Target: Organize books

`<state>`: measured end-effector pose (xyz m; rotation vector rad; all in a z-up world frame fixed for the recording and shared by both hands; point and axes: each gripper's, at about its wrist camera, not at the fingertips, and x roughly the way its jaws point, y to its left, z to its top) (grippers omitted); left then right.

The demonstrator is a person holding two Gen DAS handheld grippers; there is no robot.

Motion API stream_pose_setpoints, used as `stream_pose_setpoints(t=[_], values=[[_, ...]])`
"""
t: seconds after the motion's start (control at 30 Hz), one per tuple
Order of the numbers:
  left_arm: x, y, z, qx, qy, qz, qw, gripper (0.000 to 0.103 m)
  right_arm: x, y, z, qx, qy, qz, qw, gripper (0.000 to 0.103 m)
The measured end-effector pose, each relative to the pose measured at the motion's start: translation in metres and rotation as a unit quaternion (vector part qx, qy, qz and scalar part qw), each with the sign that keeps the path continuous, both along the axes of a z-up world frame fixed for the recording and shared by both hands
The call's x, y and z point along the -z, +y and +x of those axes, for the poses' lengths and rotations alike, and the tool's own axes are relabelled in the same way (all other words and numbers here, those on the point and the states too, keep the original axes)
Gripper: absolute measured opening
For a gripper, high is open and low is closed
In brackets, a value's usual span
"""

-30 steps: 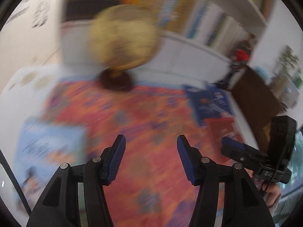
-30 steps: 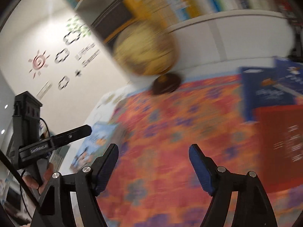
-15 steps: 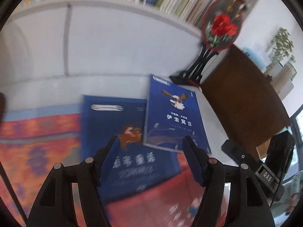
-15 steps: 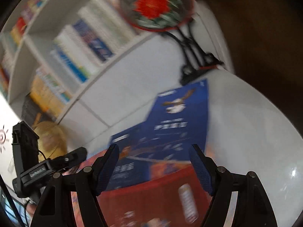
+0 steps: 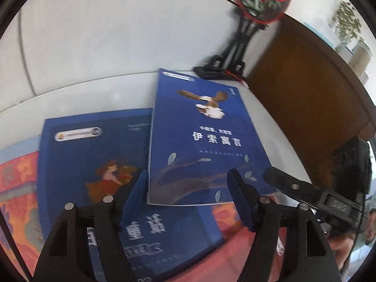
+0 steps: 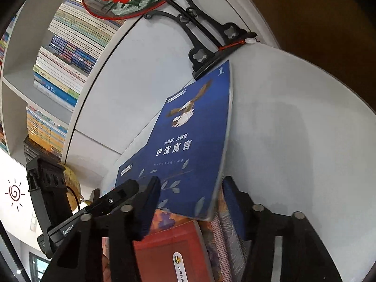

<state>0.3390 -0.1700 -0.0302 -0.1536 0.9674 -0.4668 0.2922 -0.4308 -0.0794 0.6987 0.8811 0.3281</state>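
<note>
Across the left wrist view, left gripper [image 5: 188,198] has just opened, nothing gripped, over a blue book [image 5: 202,141] lying atop a larger book [image 5: 94,155]; right gripper [image 6: 190,208] has just narrowed round its near corner, contact unclear. Advise seating pads squarely before lifting. White table [image 6: 293,129], patterned cloth [image 5: 18,188], bookshelf [image 6: 65,54] far left

bird book [image 5: 202,145]: blue cover, flying bird, white title, "1" at a corner; lies flat, topmost, far corner near the fan stand's foot.
girl book [image 5: 94,164]: larger, blue, red-dressed figure; flat, partly under bird book.
red book [image 6: 169,253]: flat, lowest, nearest, on patterned cloth.
</note>
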Motion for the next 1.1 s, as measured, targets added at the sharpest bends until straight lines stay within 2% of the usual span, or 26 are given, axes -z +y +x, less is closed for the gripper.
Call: stream_pose_setpoints(t=[0.13,0.23,0.43,0.53,0.63,0.67,0.77,0.87,0.97,1.03,1.1], values=[[-0.012,0.004,-0.007,0.017,0.004,-0.034,0.9993,0.067,-0.013,0.005,-0.005,-0.005,-0.032,-0.03,0.999,0.026],[-0.025,0.013,-0.011,0.016,-0.005,-0.052,0.9985,0.067,-0.026,0.011,-0.009,-0.005,-0.049,-0.054,0.997,0.018],[-0.028,0.021,-0.02,0.013,0.02,-0.077,0.9968,0.067,-0.038,0.017,-0.029,0.004,-0.043,-0.047,0.998,0.016],[-0.026,0.03,-0.033,0.016,0.034,-0.101,0.9942,0.067,-0.045,0.021,-0.044,0.001,-0.039,-0.059,0.998,0.015],[-0.027,0.036,-0.052,0.009,0.046,-0.097,0.9942,0.067,-0.047,0.027,-0.062,-0.017,-0.022,-0.049,0.998,0.015],[-0.028,0.039,-0.058,0.005,0.044,-0.095,0.9945,0.067,-0.044,0.03,-0.07,-0.029,-0.008,-0.03,0.999,0.016],[-0.031,0.052,-0.091,0.0,0.046,-0.102,0.9937,0.067,-0.042,0.039,-0.095,-0.056,0.005,-0.007,0.998,0.015],[-0.026,0.075,-0.137,-0.006,0.068,-0.123,0.99,0.067,-0.041,0.05,-0.131,-0.096,0.008,0.021,0.995,0.015],[-0.018,0.097,-0.192,-0.012,0.092,-0.12,0.9884,0.067,-0.04,0.064,-0.165,-0.128,0.014,0.026,0.991,0.015],[-0.018,0.112,-0.236,-0.007,0.097,-0.118,0.9882,0.067,-0.04,0.079,-0.193,-0.169,0.018,0.033,0.985,0.015],[-0.018,0.122,-0.267,-0.004,0.089,-0.1,0.9909,0.067,-0.037,0.099,-0.22,-0.232,0.032,0.024,0.972,0.015]])
